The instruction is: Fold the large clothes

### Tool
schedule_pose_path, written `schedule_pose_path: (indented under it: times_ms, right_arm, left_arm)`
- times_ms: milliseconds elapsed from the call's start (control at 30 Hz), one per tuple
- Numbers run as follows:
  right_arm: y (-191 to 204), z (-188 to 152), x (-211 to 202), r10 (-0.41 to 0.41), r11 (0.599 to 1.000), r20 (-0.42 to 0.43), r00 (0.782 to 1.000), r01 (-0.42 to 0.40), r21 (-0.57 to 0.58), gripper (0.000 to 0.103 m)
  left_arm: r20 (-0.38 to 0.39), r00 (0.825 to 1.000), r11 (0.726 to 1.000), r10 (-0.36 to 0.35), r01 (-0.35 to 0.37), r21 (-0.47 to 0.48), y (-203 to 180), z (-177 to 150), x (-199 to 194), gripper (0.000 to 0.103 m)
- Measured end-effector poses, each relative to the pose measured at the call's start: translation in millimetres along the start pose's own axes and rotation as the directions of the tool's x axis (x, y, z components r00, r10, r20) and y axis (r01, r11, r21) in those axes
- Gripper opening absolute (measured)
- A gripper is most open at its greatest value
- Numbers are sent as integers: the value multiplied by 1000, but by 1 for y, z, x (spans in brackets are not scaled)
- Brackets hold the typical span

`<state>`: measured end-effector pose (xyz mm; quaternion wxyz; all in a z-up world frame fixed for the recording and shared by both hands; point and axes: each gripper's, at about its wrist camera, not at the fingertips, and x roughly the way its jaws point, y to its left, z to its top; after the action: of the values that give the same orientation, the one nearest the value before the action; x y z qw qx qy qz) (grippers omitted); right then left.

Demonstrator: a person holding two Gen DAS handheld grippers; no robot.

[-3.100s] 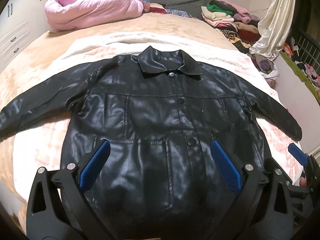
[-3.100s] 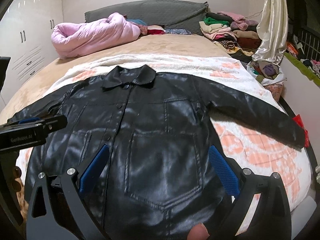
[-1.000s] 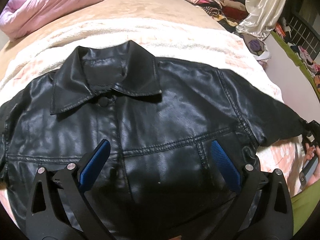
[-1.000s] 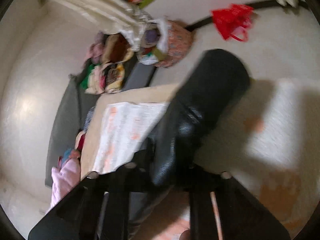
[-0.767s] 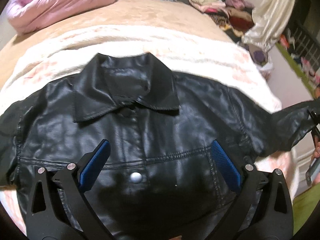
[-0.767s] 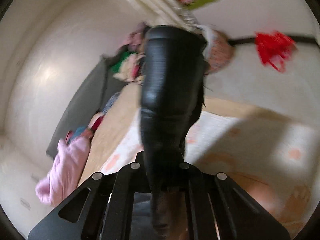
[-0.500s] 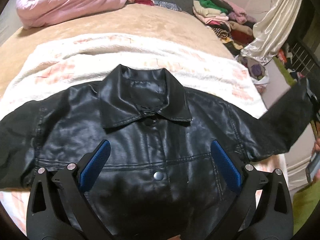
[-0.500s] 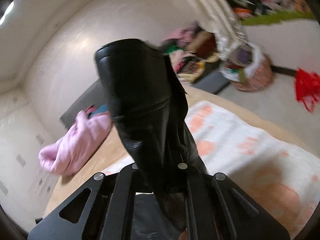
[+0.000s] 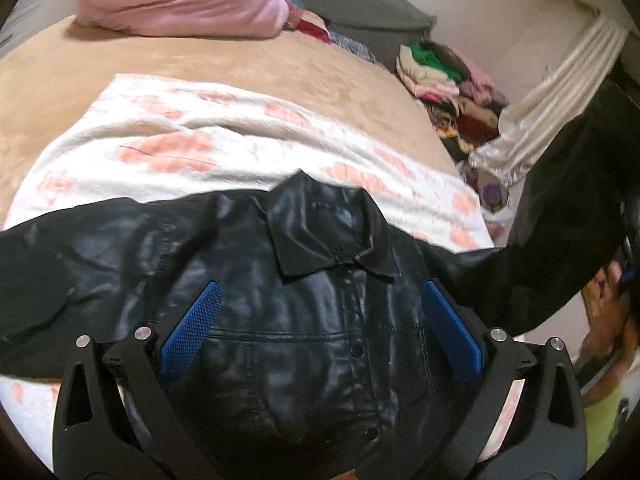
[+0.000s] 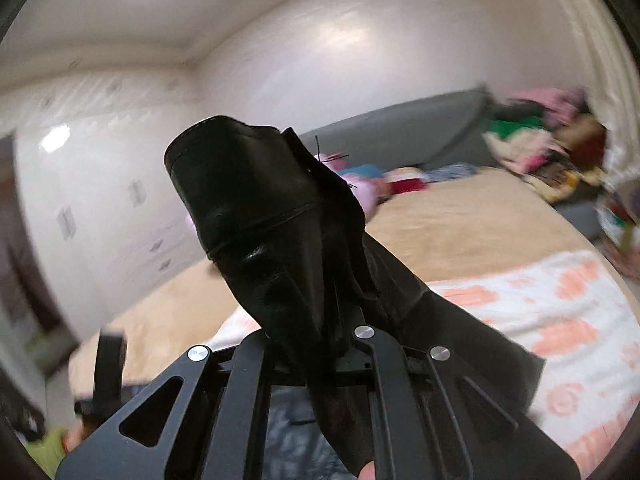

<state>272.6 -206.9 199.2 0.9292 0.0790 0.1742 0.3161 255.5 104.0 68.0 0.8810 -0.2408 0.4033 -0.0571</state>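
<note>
My right gripper [image 10: 316, 344] stays clenched on the jacket's sleeve [image 10: 256, 208], now lifted higher above the bed's right edge. My left gripper [image 9: 320, 328] hangs released over the jacket [image 9: 280, 300], spread flat on the blanket [image 9: 180, 148], collar farther away than before.

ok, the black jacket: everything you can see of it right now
The black jacket looks like glossy leather, with a pointed collar, a snap-button placket and stitched chest panels. Its body lies front-up and buttoned on the floral blanket. One sleeve rests flat at the left of the left wrist view. The other sleeve is raised, clamped in the right gripper. The left gripper hovers open over the chest.
</note>
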Motion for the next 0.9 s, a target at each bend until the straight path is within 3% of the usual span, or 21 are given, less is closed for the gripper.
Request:
schedule_pose_path:
  times_ms: [167, 300, 400, 800, 867, 900]
  right_arm:
    - [61, -43, 39, 70, 989, -91, 993, -81, -124, 5]
    - [80, -75, 73, 97, 982, -173, 980, -122, -144, 5]
    - [109, -98, 91, 89, 980, -217, 972, -124, -157, 5]
    - [134, -190, 121, 13, 978, -371, 928, -90, -189, 11]
    - [138, -198, 124, -1, 977, -404, 915, -85, -193, 27]
    - [139, -201, 124, 9, 977, -418, 909, -97, -189, 53]
  left_arm:
    - [52, 998, 995, -36, 41, -92, 37, 2, -27, 94]
    - [92, 993, 982, -75, 90, -165, 66, -1, -42, 94]
    - [110, 991, 978, -79, 98, -185, 81, -6, -49, 94]
    - [97, 982, 961, -163, 181, -210, 105, -30, -44, 94]
    - [87, 981, 960, -171, 186, -210, 106, -31, -42, 94]
    - [82, 981, 958, -178, 192, -214, 107, -31, -41, 94]
